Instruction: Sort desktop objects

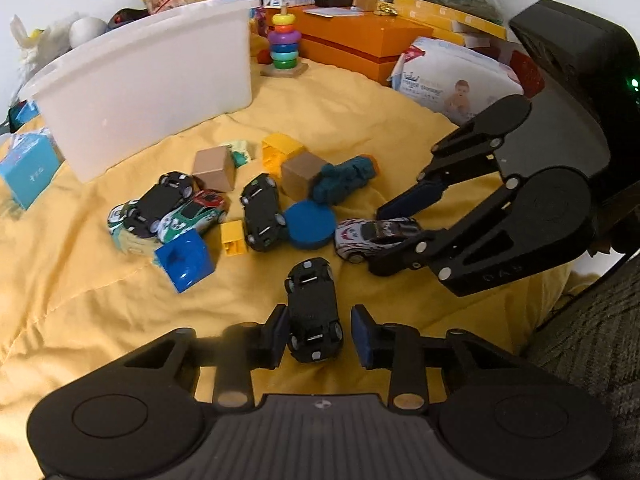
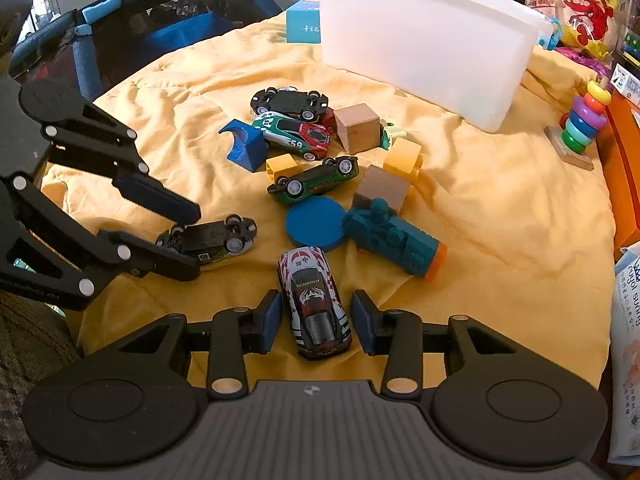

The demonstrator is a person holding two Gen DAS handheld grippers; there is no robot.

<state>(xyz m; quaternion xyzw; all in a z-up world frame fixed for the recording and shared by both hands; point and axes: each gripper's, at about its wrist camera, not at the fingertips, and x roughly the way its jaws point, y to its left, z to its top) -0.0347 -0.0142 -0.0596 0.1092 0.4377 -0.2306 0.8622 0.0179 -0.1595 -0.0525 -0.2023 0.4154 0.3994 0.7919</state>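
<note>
Yellow cloth (image 1: 360,120) carries the toys: an overturned black car (image 1: 314,316) lies between the wide-apart fingers of the left hand-held gripper (image 1: 320,338); the right hand-held gripper (image 2: 316,322), equally wide, straddles a white-and-red car (image 2: 314,304) near a white bin (image 2: 420,48).

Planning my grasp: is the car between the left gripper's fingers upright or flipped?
Flipped: the black car shows its underside and wheels upward.
</note>
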